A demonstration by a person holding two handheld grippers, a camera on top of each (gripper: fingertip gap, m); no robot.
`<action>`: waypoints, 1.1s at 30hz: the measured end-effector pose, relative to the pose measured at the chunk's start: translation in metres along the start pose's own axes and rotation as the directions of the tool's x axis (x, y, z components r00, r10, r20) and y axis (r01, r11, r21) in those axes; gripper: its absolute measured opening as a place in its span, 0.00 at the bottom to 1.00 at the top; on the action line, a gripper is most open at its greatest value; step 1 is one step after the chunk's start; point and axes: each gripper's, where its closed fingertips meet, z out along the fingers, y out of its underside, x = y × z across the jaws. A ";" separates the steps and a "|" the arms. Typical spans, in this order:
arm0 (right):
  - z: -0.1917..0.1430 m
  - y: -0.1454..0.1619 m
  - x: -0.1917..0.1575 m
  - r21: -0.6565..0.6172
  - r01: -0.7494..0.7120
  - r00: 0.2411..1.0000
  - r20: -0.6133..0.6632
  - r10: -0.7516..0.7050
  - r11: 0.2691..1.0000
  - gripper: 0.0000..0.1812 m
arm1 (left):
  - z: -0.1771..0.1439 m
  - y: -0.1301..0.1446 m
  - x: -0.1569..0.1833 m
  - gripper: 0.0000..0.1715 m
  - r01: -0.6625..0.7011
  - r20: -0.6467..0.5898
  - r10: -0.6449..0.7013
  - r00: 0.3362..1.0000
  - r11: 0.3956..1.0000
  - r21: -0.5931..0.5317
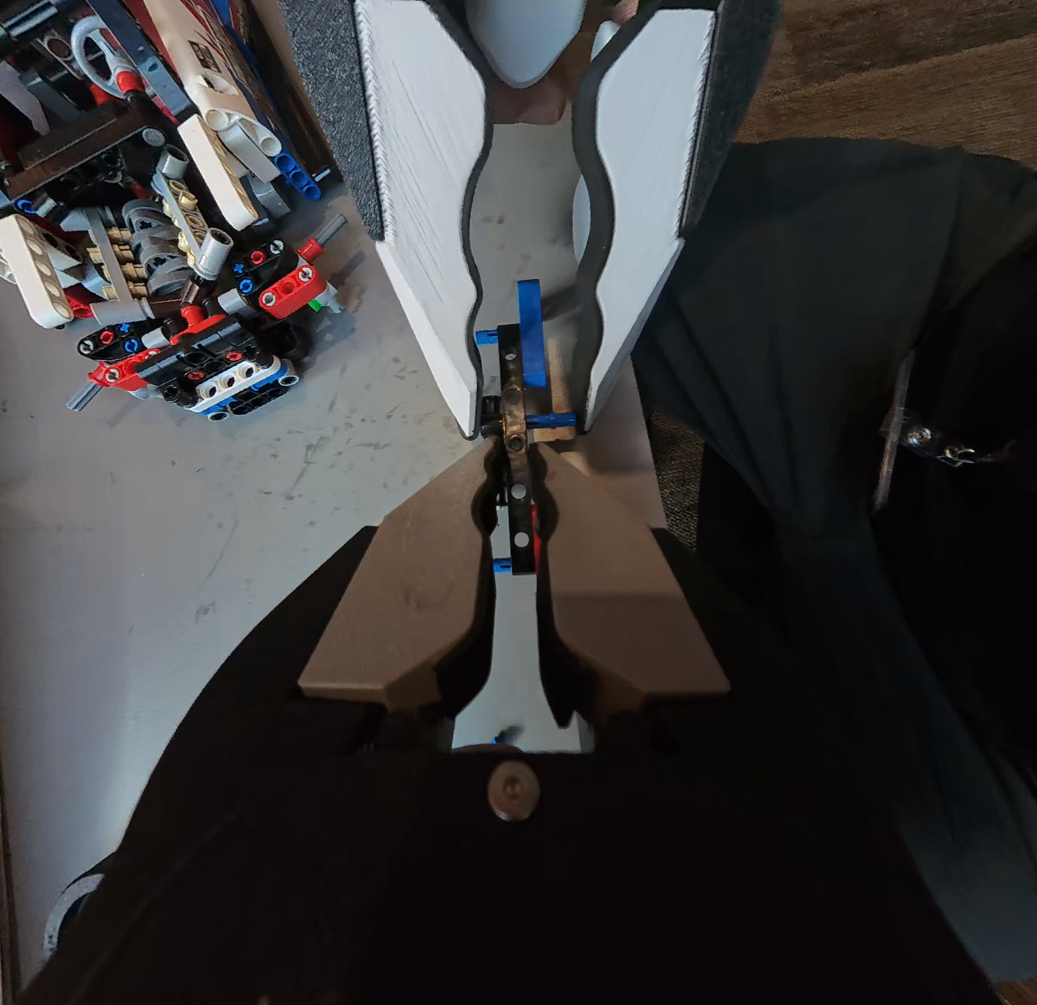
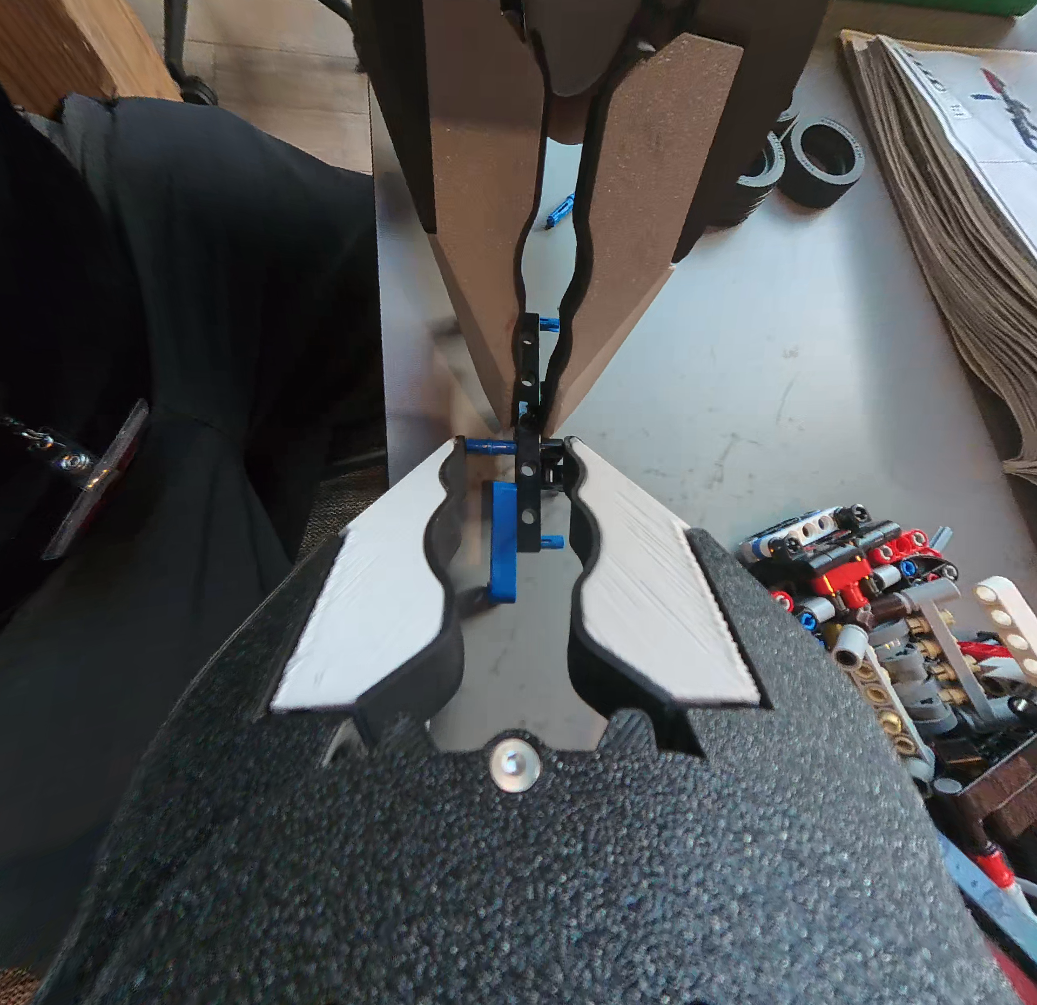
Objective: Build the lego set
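You had the left gripper (image 1: 513, 461) clenched on the black beam's (image 1: 513, 416) lower end above the tabletop (image 1: 168, 529), right gripper (image 2: 516, 445) parted around it (light, rigid, pins (image 2: 485, 446) fragile; grip flat faces).

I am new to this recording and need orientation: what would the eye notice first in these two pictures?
First, the two grippers meeting tip to tip above the grey table: the brown left gripper is clamped on a black holed beam, while the white right gripper stands around the beam's other end with its blue pins and blue piece. Next, the colourful half-built model farther off on the table.
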 end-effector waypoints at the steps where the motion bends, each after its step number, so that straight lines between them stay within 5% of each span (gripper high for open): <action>1: 0.000 0.000 0.000 0.002 -0.001 1.000 0.007 0.001 1.000 0.19 | 0.000 0.000 0.000 0.03 0.000 0.000 0.000 1.000 1.000 0.002; 27: -0.001 0.003 0.008 0.016 -0.055 0.998 0.030 0.054 0.998 0.13 | 0.002 -0.004 -0.002 0.03 0.062 -0.023 -0.062 0.998 0.998 0.008; 33: -0.006 0.007 0.009 0.033 -0.052 0.999 -0.003 0.052 0.998 0.25 | 0.001 -0.003 -0.011 0.19 0.107 0.041 -0.106 0.993 0.994 -0.020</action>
